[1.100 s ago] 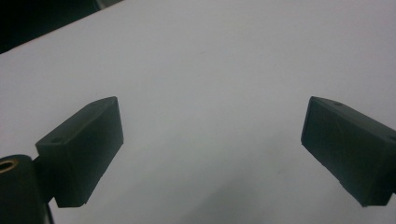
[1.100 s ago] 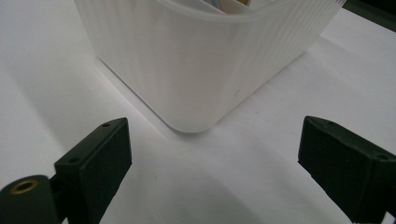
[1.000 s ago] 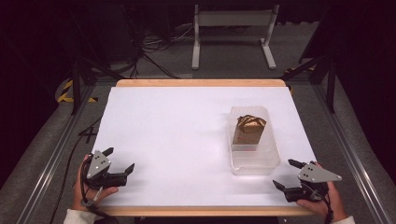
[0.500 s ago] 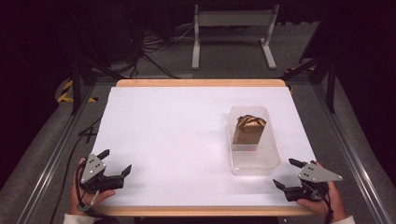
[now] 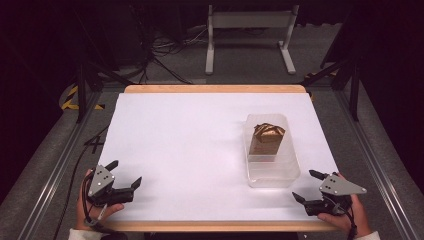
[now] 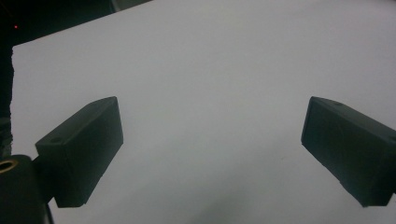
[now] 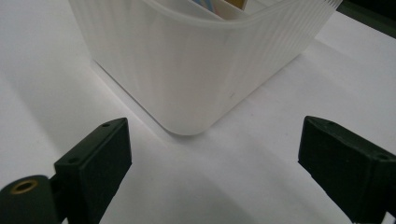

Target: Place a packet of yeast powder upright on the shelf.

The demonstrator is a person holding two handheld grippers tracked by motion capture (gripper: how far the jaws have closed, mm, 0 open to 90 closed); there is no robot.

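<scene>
Holding both the left gripper (image 5: 123, 176) and right gripper (image 5: 306, 186) with jaws spread and empty, I judge the translucent bin (image 5: 272, 170) near the table's right edge light, slick-walled, best pinched at its rim.

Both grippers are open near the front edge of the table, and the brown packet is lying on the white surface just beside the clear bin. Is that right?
Not quite. The brown packet is inside the clear bin, standing at its far end, as the high view shows. The rest holds: the left gripper and right gripper are both open near the front edge of the table.
</scene>
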